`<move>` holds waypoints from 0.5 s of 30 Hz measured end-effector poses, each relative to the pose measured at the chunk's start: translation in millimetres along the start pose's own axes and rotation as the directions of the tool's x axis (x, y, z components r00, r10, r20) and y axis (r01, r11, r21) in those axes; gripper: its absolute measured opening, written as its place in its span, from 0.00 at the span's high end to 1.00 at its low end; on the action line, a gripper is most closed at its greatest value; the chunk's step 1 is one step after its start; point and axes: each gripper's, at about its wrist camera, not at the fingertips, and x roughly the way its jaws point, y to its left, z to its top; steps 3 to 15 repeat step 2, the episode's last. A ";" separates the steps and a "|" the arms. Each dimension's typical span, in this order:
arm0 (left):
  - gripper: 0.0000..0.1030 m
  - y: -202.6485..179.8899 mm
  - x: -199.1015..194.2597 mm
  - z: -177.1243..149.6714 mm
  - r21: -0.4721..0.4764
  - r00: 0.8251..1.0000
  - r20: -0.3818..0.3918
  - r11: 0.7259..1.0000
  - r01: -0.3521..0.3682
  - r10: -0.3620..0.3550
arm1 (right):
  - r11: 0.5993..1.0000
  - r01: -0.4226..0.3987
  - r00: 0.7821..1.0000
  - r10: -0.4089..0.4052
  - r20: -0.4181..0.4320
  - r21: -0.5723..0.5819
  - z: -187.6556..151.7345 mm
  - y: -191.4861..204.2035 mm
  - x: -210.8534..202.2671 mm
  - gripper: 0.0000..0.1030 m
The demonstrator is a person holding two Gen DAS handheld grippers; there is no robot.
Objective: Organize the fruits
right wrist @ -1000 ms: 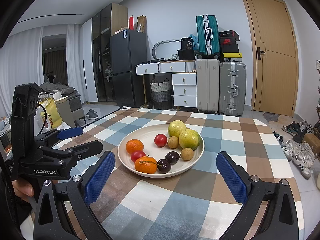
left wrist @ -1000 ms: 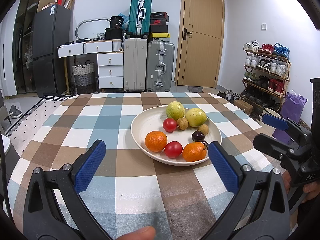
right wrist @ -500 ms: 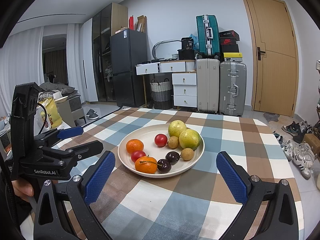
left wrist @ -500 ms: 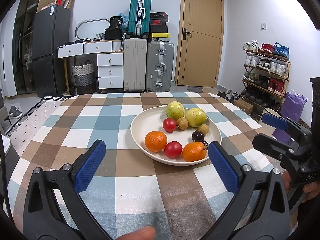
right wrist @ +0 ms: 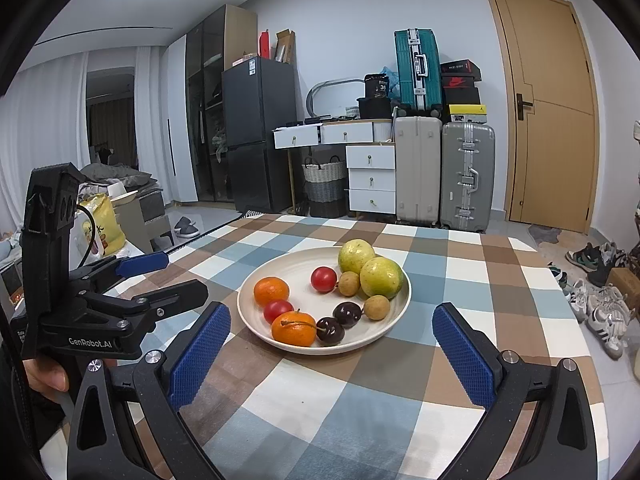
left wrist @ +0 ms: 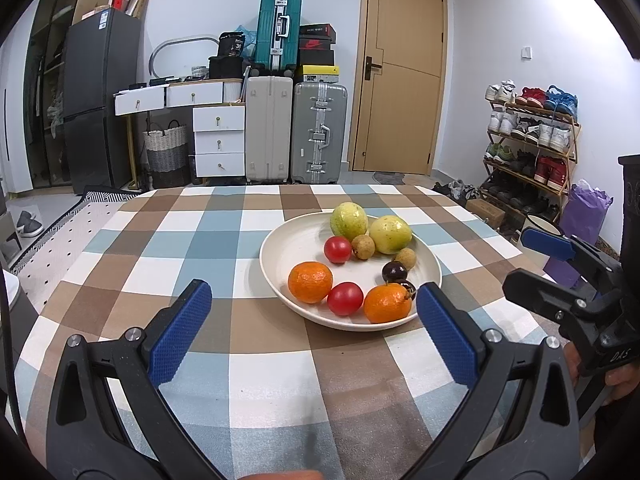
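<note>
Plate: a cream plate [left wrist: 280,240] is sitting on the checked tablecloth [left wrist: 168,240], a little right of the middle of the table; nothing else is lying on the cloth.
Fruits: all are lying inside the plate; two green-yellow fruits [right wrist: 380,277] at the far side; two oranges [left wrist: 310,282], one at the left and one at the near rim; two red tomatoes [left wrist: 345,298]; two small brown fruits [left wrist: 363,246]; two dark cherries [right wrist: 347,314] near the right orange, one touching it.
Left gripper: the left gripper [left wrist: 312,328] is hovering above the near part of the cloth, its blue pads standing wide apart and holding nothing.
Right gripper: the right gripper [right wrist: 332,344] is hovering near the plate from the right side, also spread wide and empty.
Stage: the fruits are lying together in the plate but mixed by kind; this is fitting both a sorting that is to come and a gathering that is finished; I cannot tell which.
Risk, rolling: the fruits are round and the plate is shallow; a pad pushing one fruit could be sending its neighbour over the rim.
Risk, squeezing: the tomatoes and cherries look soft; closing too hard could be bruising them.
Risk, crowding: both grippers are facing the same plate; reaching together, they could be colliding.
</note>
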 end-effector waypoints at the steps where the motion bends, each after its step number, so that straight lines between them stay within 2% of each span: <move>1: 0.01 -1.1 0.8 -0.4 0.002 1.000 0.000 1.000 0.001 -0.001 | 1.000 -0.001 1.000 0.001 -0.001 -0.001 -0.6 1.5 0.7 0.00; 15: 0.01 -1.9 2.0 -0.9 0.003 1.000 0.001 1.000 0.000 0.000 | 1.000 -0.001 1.000 0.001 -0.001 -0.001 -0.7 1.8 0.9 0.00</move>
